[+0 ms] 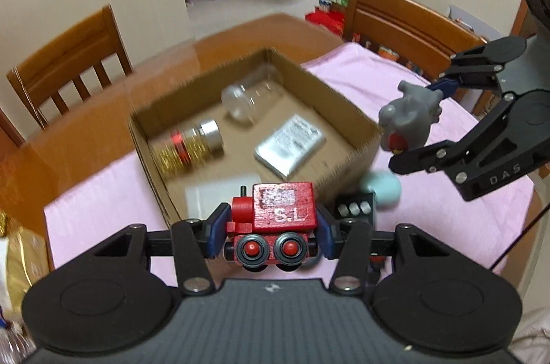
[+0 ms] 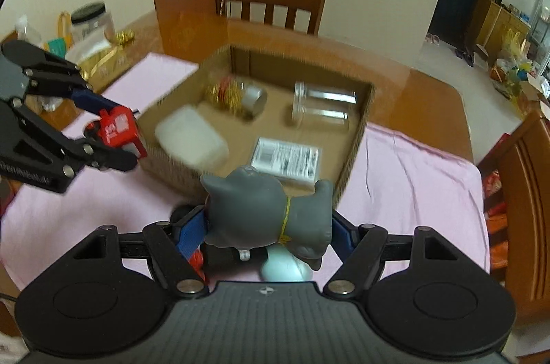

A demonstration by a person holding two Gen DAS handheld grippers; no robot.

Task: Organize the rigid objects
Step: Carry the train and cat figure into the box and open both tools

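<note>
My left gripper (image 1: 271, 230) is shut on a red wooden toy train (image 1: 275, 219), held above the near edge of an open cardboard box (image 1: 361, 120). My right gripper (image 2: 270, 226) is shut on a grey cat figure (image 2: 268, 209) near the box's right corner; the figure also shows in the left wrist view (image 1: 409, 120). The box (image 2: 357, 137) holds a glitter-filled jar (image 1: 189, 147), a clear glass jar (image 1: 247, 99), a silver packet (image 1: 290, 145) and a white block (image 2: 190, 137). The train shows in the right wrist view (image 2: 118, 127).
A pink cloth (image 1: 429, 226) covers the wooden table (image 1: 240, 30). A pale teal object (image 1: 383, 188) and a black item with silver studs (image 1: 355, 209) lie on the cloth beside the box. Wooden chairs (image 1: 68, 61) stand around. Jars and gold items (image 2: 92, 30) sit at the table's left.
</note>
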